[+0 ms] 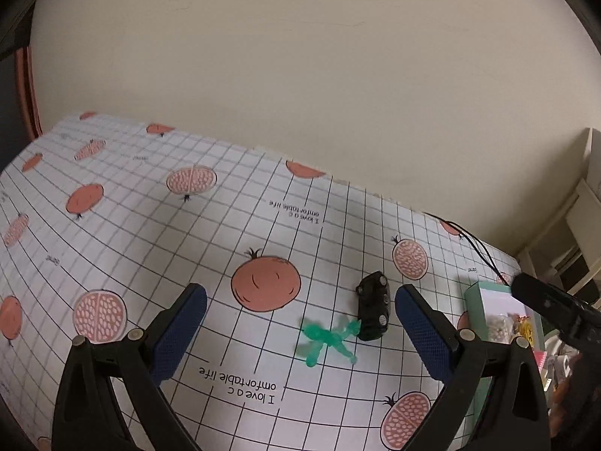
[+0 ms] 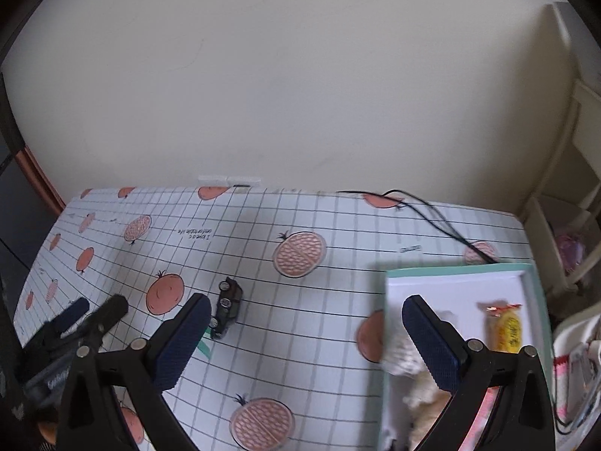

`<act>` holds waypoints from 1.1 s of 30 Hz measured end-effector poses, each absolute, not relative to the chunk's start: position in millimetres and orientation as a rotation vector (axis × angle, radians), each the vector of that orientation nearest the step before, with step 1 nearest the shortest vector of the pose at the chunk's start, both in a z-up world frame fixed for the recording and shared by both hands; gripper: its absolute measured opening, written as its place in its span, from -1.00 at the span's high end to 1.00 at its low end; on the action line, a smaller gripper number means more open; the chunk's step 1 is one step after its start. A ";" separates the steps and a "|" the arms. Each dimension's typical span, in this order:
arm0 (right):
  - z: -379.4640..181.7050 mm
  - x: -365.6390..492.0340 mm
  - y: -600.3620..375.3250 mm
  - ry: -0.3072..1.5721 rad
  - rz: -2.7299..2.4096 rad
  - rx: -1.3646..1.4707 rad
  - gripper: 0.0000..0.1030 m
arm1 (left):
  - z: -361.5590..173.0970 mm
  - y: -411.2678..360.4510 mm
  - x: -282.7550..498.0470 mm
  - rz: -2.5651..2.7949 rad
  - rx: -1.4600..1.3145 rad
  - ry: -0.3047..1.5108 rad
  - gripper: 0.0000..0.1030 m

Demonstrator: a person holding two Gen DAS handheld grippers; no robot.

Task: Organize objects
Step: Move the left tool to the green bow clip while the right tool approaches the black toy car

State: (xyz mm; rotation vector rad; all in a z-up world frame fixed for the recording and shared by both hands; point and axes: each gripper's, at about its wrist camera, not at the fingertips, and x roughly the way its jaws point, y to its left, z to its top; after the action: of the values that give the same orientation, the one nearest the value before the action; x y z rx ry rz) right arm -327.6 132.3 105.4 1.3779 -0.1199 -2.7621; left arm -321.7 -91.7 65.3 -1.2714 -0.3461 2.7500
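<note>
Mid-sort, by the look of it: some things already in the shallow mint-edged box point(image 2: 462, 289) at the right of the tabletop point(image 1: 150, 240), two small toys not yet gathered. Green toy figure point(image 1: 328, 338) lying flat on the gridded cloth, blurred but plainly sprawled, limbs spread, framed between the fingers of the left gripper point(image 1: 300, 330) and a little right of centre. Black toy car point(image 1: 372, 306) tipped on its side just beside the figure, wheels showing, touching or nearly touching one green limb; hard to say which. Left jaws wide apart and empty, held above the cloth rather than on it. Right gripper point(image 2: 306, 342) likewise with jaws spread and nothing between them, poised at the box's near left edge, one finger over the white lining. Inside the box, a yellow wrapped sweet point(image 2: 507, 332) and a pale knobbly packet point(image 2: 403, 353), the latter partly hidden behind the finger. Step in hand, judging from the framing: an approach by the left gripper to the green figure. Next move likely to call for a descent with the fingers set either side of the thin torso, not the limbs, keeping clear of the car so as not to nudge it, then a firm close before a carry rightward to the box
</note>
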 end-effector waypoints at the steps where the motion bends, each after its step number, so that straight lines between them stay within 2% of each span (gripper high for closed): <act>1: 102.0 -331.9 129.3 -0.131 -2.754 1.391 -1.00 | 61.8 -91.5 -323.7 2.744 -1.285 -0.344 -0.95; 5: 84.1 -348.9 120.4 -0.201 -2.711 1.461 -1.00 | 50.8 -86.8 -327.7 2.739 -1.320 -0.295 -0.95; 12: 52.7 -365.1 105.0 -0.199 -2.652 1.541 -1.00 | 27.6 -73.1 -332.8 2.714 -1.393 -0.229 -0.95; 24: 16.9 -373.0 78.0 -0.080 -2.577 1.619 -1.00 | 3.1 -57.6 -336.3 2.695 -1.476 -0.126 -0.95; 33: -1.2 -376.9 72.5 -0.063 -2.559 1.659 -1.00 | -6.8 -50.1 -337.1 2.687 -1.522 -0.066 -0.95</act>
State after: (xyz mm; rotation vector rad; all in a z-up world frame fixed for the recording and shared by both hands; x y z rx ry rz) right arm -376.9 72.5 -1.2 1.6593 -0.0628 -2.5592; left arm -337.1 -50.1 -6.8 -1.5222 -0.0657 2.6872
